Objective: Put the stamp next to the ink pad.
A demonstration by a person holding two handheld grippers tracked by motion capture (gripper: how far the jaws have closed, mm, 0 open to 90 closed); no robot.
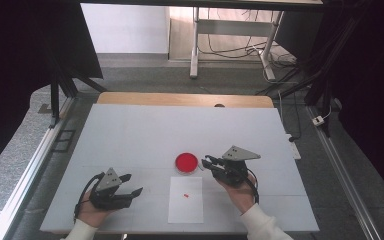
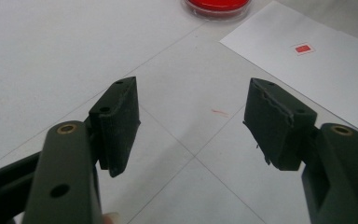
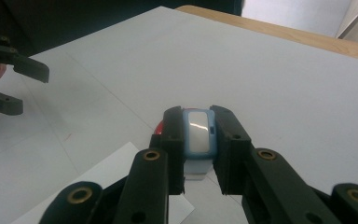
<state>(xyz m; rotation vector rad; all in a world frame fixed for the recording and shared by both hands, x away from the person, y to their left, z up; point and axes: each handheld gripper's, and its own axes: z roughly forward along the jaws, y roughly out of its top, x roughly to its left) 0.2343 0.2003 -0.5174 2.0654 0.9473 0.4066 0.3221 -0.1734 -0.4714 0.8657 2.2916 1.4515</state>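
From the high view we see the right gripper (image 1: 206,162) just beside the red dish (image 1: 186,162), its jaws pointing left toward the dish's right rim, with a small pale thing at their tips. The left gripper (image 1: 131,184) sits well apart, down at the near left of the white table (image 1: 130,130), jaws pointing right toward the white sheet (image 1: 186,200) and its little red square (image 1: 186,195). So the right hand is plainly the nearer one to the dish. In the left gripper view we look along spread jaws with nothing between the pads (image 2: 121,119) but bare table; the red dish (image 2: 216,7) lies far ahead and a touch right, and the red square (image 2: 303,48) on the sheet (image 2: 317,70) is further right. In the right gripper view the jaws are clamped on a small blue-framed piece (image 3: 198,133) with a pale, glossy face — what it is we cannot tell. It stands upright between the pads, its long axis running along the jaws, and a sliver of the red dish (image 3: 159,128) peeks out just beyond the left jaw. We judge the coming move hangs on that: the dish lies directly ahead and slightly below the held piece — a short way forward. The left gripper (image 3: 9,79) shows at far left, spread wide.
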